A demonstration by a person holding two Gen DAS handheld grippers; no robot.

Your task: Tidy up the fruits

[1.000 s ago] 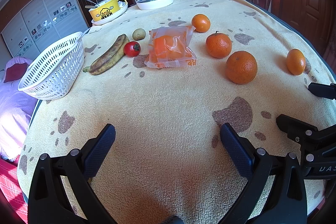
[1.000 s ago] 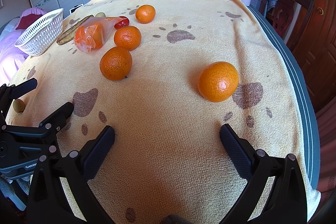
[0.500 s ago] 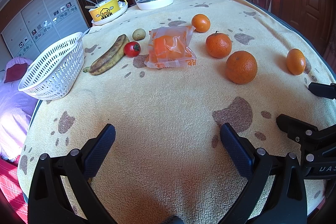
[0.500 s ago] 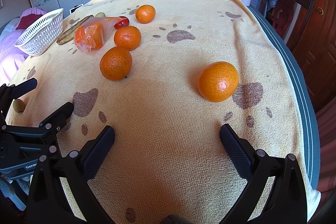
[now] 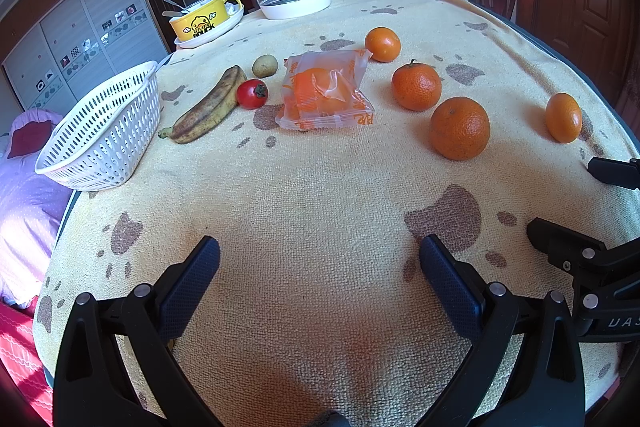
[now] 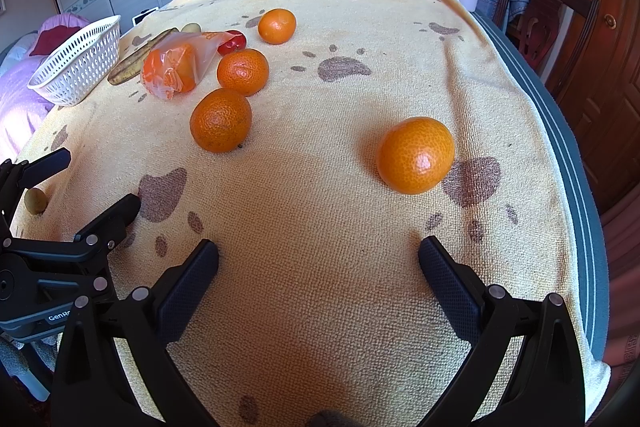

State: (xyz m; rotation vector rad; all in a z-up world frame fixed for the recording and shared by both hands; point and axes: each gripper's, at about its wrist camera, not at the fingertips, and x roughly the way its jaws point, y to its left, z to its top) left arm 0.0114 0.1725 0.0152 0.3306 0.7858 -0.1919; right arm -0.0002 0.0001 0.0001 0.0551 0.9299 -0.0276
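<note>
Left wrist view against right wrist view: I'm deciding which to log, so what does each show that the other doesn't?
Only the left wrist view shows the whole banana unobstructed. Only the right wrist view shows a small brownish fruit near the table edge. Both show the white basket, the bagged orange, four loose oranges, the tomato and open jaws.

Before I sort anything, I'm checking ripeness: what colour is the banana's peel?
Yellow, heavily mottled brown, clearest in the left wrist view: banana.
</note>
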